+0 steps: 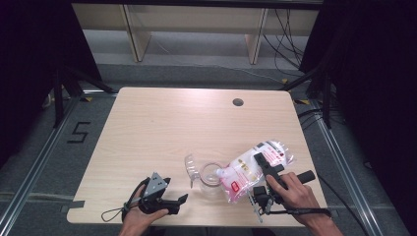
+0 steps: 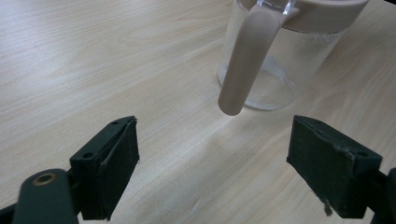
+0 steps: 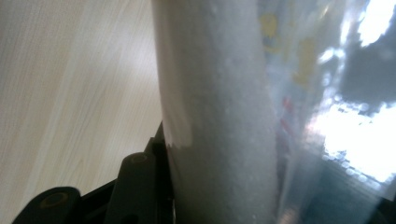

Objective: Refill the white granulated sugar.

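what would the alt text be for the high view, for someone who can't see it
At a pale wooden table, the right gripper tips a clear plastic bag of white grains over an open glass jug. The left gripper rests open near the front edge, apart from the jug.

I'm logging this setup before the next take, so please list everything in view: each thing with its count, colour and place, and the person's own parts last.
plastic bag of white granules: one, clear with red and yellow print, front right of the table, tilted mouth-down toward the jar, clamped in the right gripper.
glass jar: one, clear with a beige rim and handle, front centre, lid flipped open.
table: one, light wood, with a round cable hole near its far right edge.
shelving: one, pale wood, behind the table.
left gripper: one, black, front left, jaws open and empty.
right gripper: one, black, front right.
hands: two, left hand, right hand.
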The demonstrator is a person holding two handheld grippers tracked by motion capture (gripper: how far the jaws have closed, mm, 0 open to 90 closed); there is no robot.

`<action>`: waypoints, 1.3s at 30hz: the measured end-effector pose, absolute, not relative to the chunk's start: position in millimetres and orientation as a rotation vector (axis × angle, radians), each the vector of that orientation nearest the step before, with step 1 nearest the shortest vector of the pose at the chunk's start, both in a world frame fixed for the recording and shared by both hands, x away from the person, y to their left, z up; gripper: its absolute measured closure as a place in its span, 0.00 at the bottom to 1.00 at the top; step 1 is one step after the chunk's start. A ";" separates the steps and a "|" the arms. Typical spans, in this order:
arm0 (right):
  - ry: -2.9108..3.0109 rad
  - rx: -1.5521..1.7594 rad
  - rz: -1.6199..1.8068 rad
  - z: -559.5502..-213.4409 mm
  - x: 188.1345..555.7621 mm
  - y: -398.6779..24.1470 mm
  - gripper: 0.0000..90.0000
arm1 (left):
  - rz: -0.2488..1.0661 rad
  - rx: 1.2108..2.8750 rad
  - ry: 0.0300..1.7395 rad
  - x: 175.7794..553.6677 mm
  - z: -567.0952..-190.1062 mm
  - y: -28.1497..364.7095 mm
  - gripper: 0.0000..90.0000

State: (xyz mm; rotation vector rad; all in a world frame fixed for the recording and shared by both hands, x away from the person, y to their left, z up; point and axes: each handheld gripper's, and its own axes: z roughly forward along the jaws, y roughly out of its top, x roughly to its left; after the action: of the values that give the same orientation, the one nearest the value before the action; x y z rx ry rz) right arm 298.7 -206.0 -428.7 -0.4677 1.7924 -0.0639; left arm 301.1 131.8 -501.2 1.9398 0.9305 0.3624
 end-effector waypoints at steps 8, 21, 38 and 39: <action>1.785 -0.477 -0.057 -428.6 299.8 -205.8 0.64 | 0.363 1.945 0.927 300.9 -500.9 132.0 0.18; 1.798 -0.466 -0.075 -428.6 298.4 -206.8 0.65 | 0.362 1.945 0.937 300.5 -500.8 131.5 0.18; 1.789 -0.472 -0.051 -430.9 300.0 -206.3 0.66 | 0.355 1.938 0.939 300.5 -501.4 131.0 0.18; 1.782 -0.488 -0.059 -429.7 300.2 -205.8 0.66 | 0.355 1.935 0.942 300.4 -501.5 130.6 0.18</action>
State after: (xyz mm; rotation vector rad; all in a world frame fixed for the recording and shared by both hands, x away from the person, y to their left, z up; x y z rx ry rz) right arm 300.2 -205.8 -429.7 -0.4879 1.7825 -0.0591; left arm 300.4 130.6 -501.5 1.9352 0.9419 0.3551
